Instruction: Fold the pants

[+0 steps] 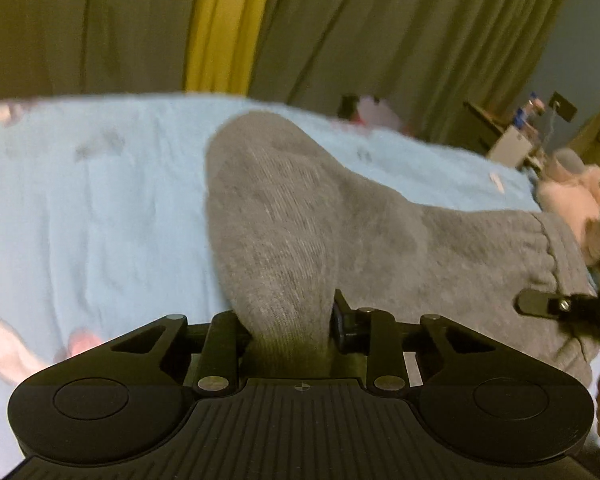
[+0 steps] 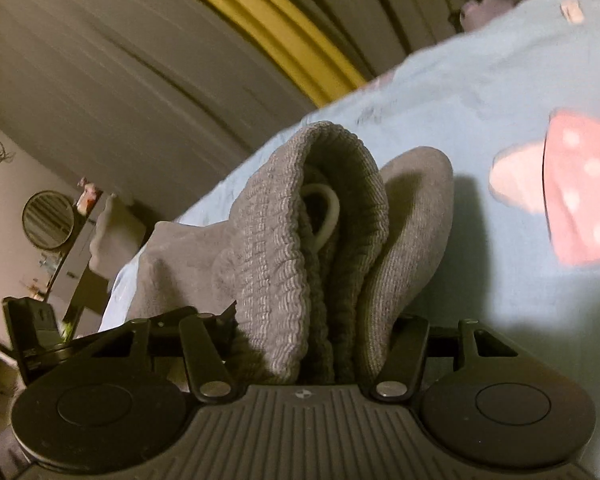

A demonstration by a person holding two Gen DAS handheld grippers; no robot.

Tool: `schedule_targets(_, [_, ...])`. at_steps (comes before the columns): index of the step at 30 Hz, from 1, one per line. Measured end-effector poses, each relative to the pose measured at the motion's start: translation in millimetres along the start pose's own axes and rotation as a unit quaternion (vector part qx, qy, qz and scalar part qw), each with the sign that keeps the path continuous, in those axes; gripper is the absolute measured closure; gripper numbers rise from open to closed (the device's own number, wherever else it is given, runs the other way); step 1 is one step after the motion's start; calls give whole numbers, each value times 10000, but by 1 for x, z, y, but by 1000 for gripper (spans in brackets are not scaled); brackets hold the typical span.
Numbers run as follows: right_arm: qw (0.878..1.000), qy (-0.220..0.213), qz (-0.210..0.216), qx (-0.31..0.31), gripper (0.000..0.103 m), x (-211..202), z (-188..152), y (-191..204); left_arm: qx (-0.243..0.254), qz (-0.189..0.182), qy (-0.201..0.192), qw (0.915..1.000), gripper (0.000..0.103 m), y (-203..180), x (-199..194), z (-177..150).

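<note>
Two tools clamped on grey pants — left tool, right tool — low over blue sheet.

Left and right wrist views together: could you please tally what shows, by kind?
Grey pants: 1
Grippers, left gripper and right gripper, each clamped on the pants: 2
Blue bedsheet: 1
Round mirror: 1
Total: 5

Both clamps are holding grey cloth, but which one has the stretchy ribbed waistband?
The right gripper: its bunch of the grey pants shows the ribbed waistband and a white drawstring. The left gripper pinches only plain fabric.
</note>
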State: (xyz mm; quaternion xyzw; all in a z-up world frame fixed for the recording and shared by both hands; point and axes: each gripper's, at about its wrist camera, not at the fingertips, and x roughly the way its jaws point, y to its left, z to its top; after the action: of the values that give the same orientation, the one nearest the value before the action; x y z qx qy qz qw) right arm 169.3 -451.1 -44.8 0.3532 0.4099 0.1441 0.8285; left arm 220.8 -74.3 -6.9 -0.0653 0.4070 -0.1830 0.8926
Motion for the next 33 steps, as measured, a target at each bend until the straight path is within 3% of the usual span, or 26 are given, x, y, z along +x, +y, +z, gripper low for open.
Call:
schedule_targets(1, [9998, -104, -183, 14, 36, 2, 2, -2, -19, 132, -10, 9999, 57, -3, 7, 6])
schedule_targets(2, [9990, -160, -424, 17, 23, -1, 2, -5, -32, 415, 6, 9991, 33, -4, 10, 9])
schedule_targets(4, [9894, -471, -1376, -34, 6, -4, 1, -8, 103, 1572, -128, 9874, 12, -8, 11, 8])
schedule_targets(5, [9828, -676, -1713, -142, 5, -9, -2, -8, 287, 1864, -236, 9818, 7, -10, 8, 3])
schedule_targets(7, [9730, -875, -2095, -407, 5, -17, -14, -5, 621, 1918, -303, 9790, 7, -13, 0, -14])
schedule_targets(10, [9733, -970, -1931, -776, 5, -25, -42, 12, 820, 1811, -422, 9791, 7, -21, -15, -48])
schedule_targets(13, [9637, -1176, -1914, -1445, 5, -24, -67, 35, 915, 1947, -623, 9746, 4, -33, -24, -79])
schedule_targets(15, [9604, -939, -2004, -1692, 4, -11, -73, 45, 1111, 1883, -440, 9748, 1, -36, -19, -91])
schedule_targets(17, [9470, -558, -2554, -1866, 4, 8, -76, 38, 1339, 2116, -276, 9677, 0, -34, -7, -98])
schedule_targets(18, [9480, -503, -2547, -1843, 4, 10, -78, 34, 1328, 2244, -293, 9650, 0, -31, -5, -99])
schedule_targets(21, [9462, -924, -2510, -1823, 4, -11, -88, 43, 700, 2362, -504, 9679, 1, -20, -24, -95])
schedule_targets(24, [9450, -1052, -2392, -1968, 4, -23, -107, 49, 153, 2071, -641, 9761, 1, -11, -44, -105])
schedule_targets(26, [9512, -556, -2352, -1917, 4, -18, -121, 49, -202, 1750, -346, 9837, 1, -7, -49, -113])
schedule_targets(29, [9508, 61, -2467, -1872, 4, -9, -136, 58, -677, 1459, 291, 9866, 1, -8, -50, -123])
schedule_targets(33, [9526, 22, -2478, -1763, 4, -24, -154, 76, -785, 1451, 668, 9840, 1, -20, -55, -137])
